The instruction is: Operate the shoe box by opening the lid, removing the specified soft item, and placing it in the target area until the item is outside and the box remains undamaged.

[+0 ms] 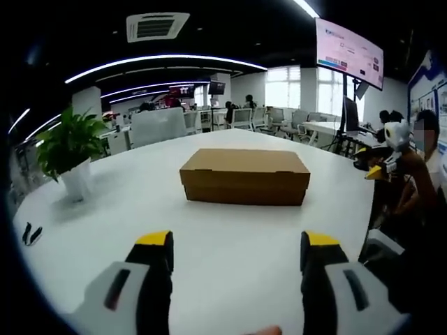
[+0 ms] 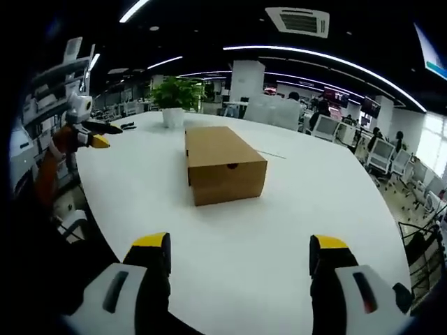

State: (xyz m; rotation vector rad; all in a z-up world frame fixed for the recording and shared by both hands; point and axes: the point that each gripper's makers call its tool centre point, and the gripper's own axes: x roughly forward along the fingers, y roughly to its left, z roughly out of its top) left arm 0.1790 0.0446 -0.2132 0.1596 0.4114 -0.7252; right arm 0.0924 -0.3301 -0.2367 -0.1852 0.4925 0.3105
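A brown cardboard shoe box (image 1: 244, 174) lies on the white table (image 1: 230, 230) with its lid shut. In the left gripper view my left gripper (image 1: 239, 244) hovers in front of the box's long side, well short of it, jaws wide apart with nothing between them. The right gripper view faces the short end of the box (image 2: 223, 164), which has a small dark hole. My right gripper (image 2: 239, 250) is open and holds nothing, also well back from the box. Each gripper appears small at the other view's edge: the right gripper (image 1: 389, 146) and the left gripper (image 2: 84, 122).
A potted plant (image 1: 70, 150) in a white pot stands at the table's left, and is seen behind the box as the plant (image 2: 174, 98). A small black object (image 1: 31, 234) lies near the table's edge. Office chairs and desks fill the background. A person's sleeve (image 2: 47, 171) is at the left.
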